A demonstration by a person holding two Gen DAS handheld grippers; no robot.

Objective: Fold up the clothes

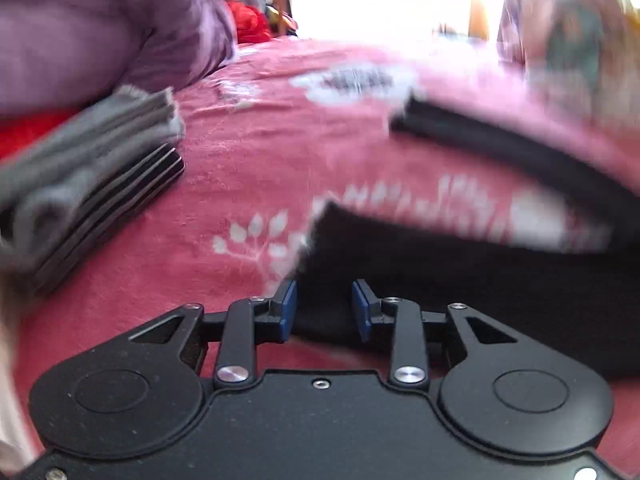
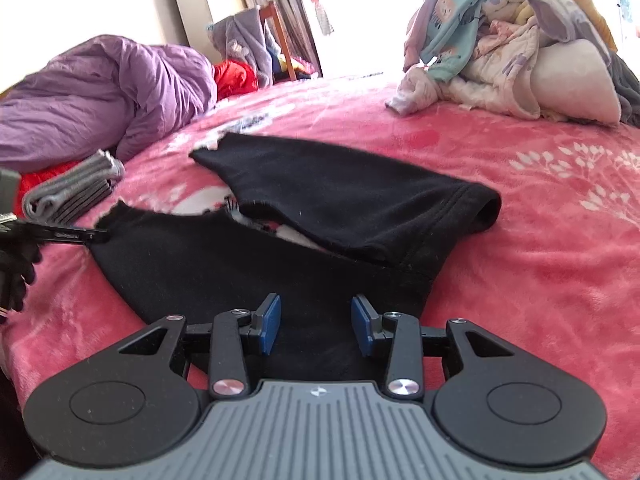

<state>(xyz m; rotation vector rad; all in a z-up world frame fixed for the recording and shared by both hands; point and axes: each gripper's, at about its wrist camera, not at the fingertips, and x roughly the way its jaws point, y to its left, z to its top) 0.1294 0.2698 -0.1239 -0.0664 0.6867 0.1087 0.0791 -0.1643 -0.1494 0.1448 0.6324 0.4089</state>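
No legible text, tool print blurred

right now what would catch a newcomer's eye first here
The black garment spread across the pink blanket in the middle, with the open right gripper over its near edge. Behind it, a heap of unfolded clothes at far right and folded grey clothes at left.

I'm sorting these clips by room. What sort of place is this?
Most likely a bedroom: a pink blanket covers a bed, with a purple quilt bunched at one side, a heap of unfolded clothes, and black trousers spread out.
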